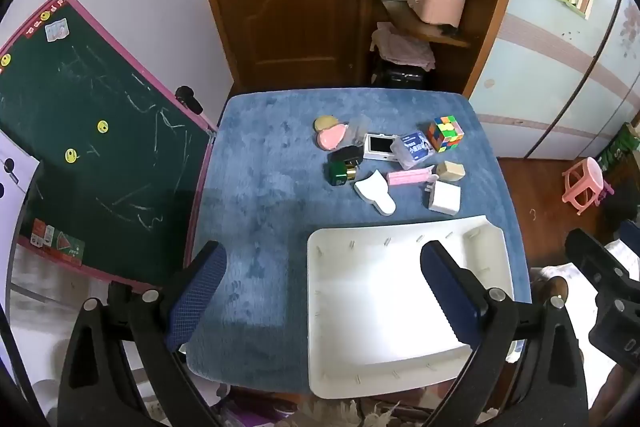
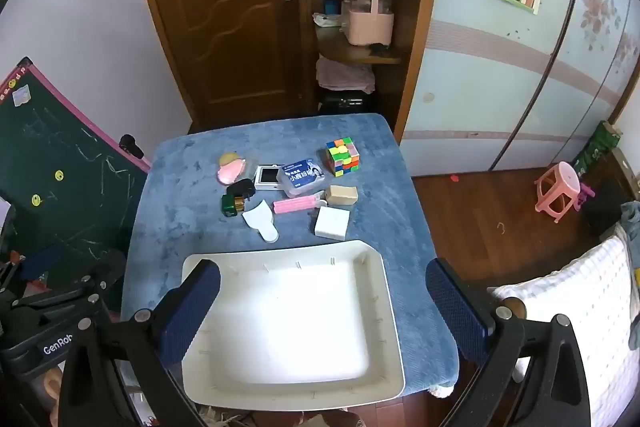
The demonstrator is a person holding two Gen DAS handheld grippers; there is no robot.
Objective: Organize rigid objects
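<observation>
**Tray empty, objects grouped toward the far edge of the table**

Blue plush cloth covers the small table [image 2: 180, 187], which stands before a brown door [image 2: 224, 7]. A white tray [image 2: 390, 307], shallow and rounded at the corners, lies at the near edge with nothing in it. Beyond it, toward the far right corner, sit a colour cube [image 2: 342, 157], a clear box with a blue label [image 2: 302, 177], a small white camera [image 2: 269, 177], a tan block [image 2: 342, 195], a pink bar [image 2: 294, 205], a white square charger [image 2: 331, 223], a white scraper [image 2: 261, 221], a black and green item [image 2: 236, 201] and a pink compact [image 2: 231, 169].

Left gripper [image 1: 323, 297] and right gripper [image 2: 323, 307] both hover above the near edge, jaws spread wide, grasping nothing, well short of the objects. The tray's near rim is partly cut off by the gripper frames. The black and green item is too small to identify.
</observation>
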